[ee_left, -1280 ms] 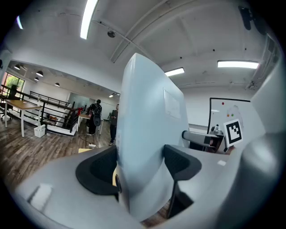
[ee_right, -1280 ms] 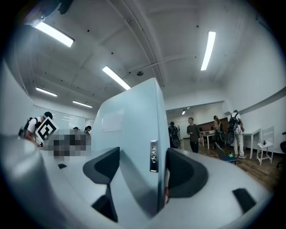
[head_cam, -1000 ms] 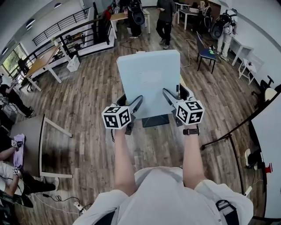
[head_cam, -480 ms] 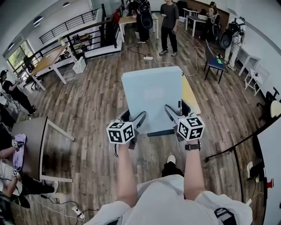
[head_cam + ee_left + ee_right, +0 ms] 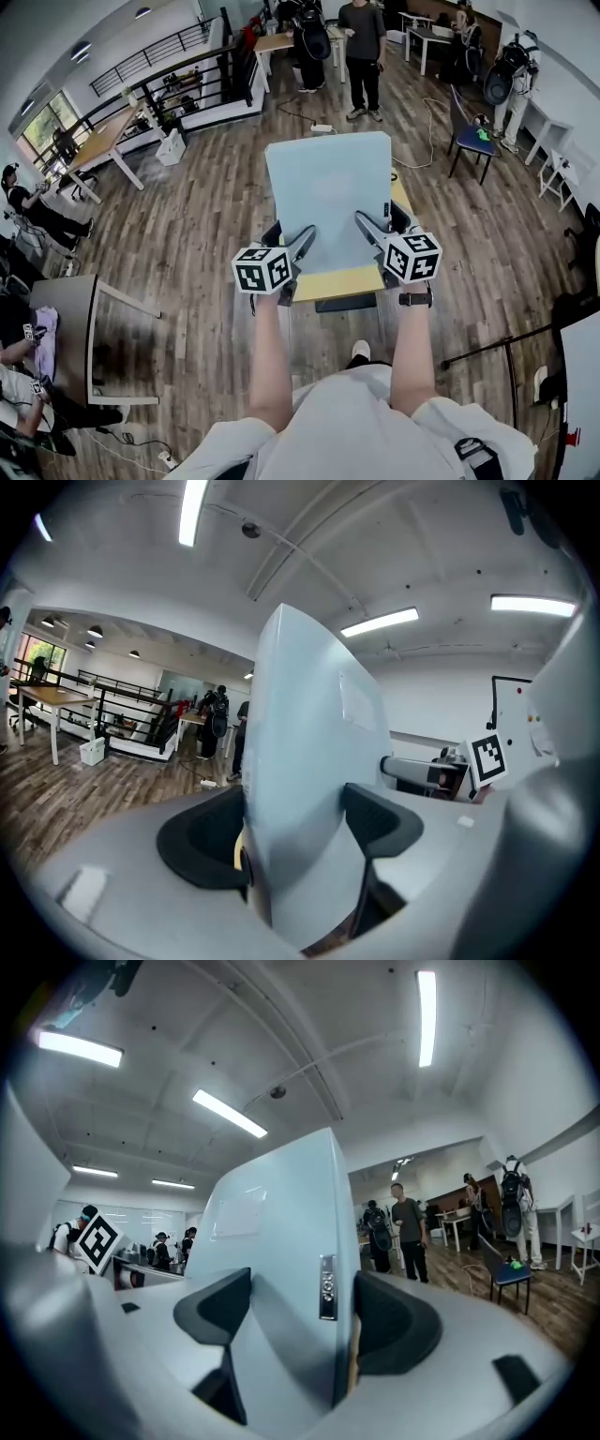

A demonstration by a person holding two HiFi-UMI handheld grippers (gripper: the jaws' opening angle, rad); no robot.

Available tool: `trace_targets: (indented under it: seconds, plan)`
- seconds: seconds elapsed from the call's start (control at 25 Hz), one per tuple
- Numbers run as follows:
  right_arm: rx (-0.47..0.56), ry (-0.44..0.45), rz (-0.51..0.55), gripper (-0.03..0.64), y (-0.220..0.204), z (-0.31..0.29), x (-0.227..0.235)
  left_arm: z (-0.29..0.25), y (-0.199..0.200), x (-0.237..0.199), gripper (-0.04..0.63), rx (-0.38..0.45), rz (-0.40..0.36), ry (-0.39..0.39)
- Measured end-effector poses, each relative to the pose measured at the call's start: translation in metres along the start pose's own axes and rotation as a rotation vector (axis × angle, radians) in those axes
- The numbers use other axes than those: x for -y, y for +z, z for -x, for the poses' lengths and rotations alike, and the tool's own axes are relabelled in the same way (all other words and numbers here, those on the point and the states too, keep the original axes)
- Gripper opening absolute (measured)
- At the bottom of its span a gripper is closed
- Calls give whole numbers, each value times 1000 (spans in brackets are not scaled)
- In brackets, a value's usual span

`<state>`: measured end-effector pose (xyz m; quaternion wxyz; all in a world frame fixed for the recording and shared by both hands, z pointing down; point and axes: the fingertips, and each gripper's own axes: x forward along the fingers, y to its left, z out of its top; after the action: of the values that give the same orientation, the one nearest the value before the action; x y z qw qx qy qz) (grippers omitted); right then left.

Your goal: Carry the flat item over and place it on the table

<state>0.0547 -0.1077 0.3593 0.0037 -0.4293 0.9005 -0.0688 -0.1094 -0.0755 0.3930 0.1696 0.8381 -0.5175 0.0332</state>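
Shifted forward: pale blue panel [image 5: 326, 192], now above yellow surface [image 5: 337, 281]. Clamped at near edge by left gripper [image 5: 298, 246] and right gripper [image 5: 370, 234]. Could have sagged or slipped, judged from one-end hold.

Pale blue flat board [image 5: 328, 192] (silver tag on edge), roughly level, over yellow table [image 5: 342, 281].

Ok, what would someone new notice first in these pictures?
The big pale blue flat panel at the centre, clamped at its near end by the left gripper and right gripper. Under it shows a yellow tabletop, with wooden floor all round and people standing at the far end.
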Motion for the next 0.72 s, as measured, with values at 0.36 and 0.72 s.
trace_targets:
  seconds: [0.36, 0.72]
  plan:
    - [-37, -5, -48, 353, -15, -91, 101, -123, 3, -39, 347, -39, 91, 42]
    - [-118, -17, -83, 353, -44, -186, 129, -185, 1, -118, 347, -88, 161, 33]
